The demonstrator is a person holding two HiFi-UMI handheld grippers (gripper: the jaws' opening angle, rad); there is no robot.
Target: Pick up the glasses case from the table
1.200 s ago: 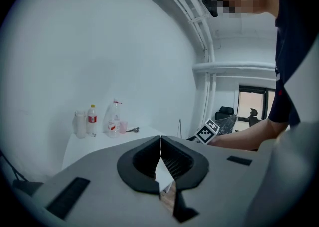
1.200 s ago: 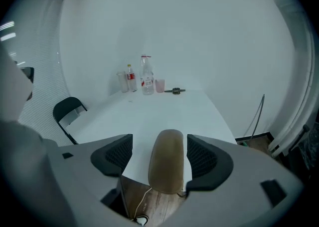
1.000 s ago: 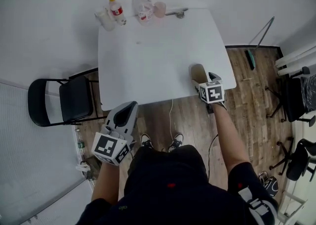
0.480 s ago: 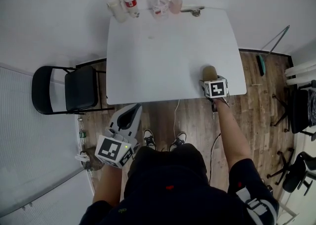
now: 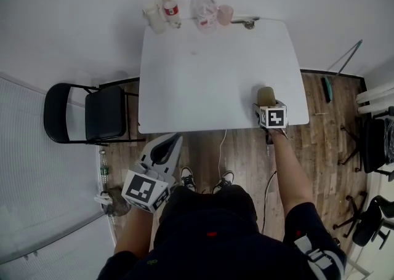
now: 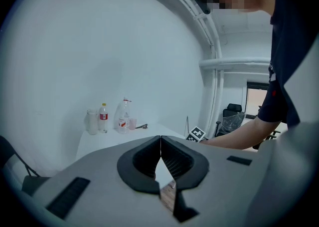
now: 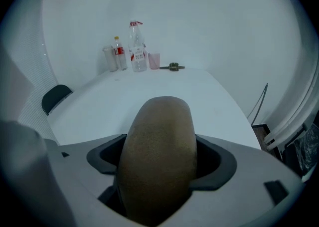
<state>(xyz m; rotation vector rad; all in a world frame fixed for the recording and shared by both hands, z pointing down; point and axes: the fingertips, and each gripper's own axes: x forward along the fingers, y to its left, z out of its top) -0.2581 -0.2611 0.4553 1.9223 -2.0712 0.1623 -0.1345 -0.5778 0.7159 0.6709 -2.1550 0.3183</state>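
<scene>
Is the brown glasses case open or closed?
Closed: the glasses case shows as one smooth, rounded brown shell with no lid lifted, lying on the table.

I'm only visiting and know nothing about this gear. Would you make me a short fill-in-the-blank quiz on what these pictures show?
The open jaws of the right gripper have the brown glasses case ___ them.
The left gripper, jaws shut, holds ___.
The folding chair beside the white table is ___.
Missing words: between; nothing; black.
</scene>
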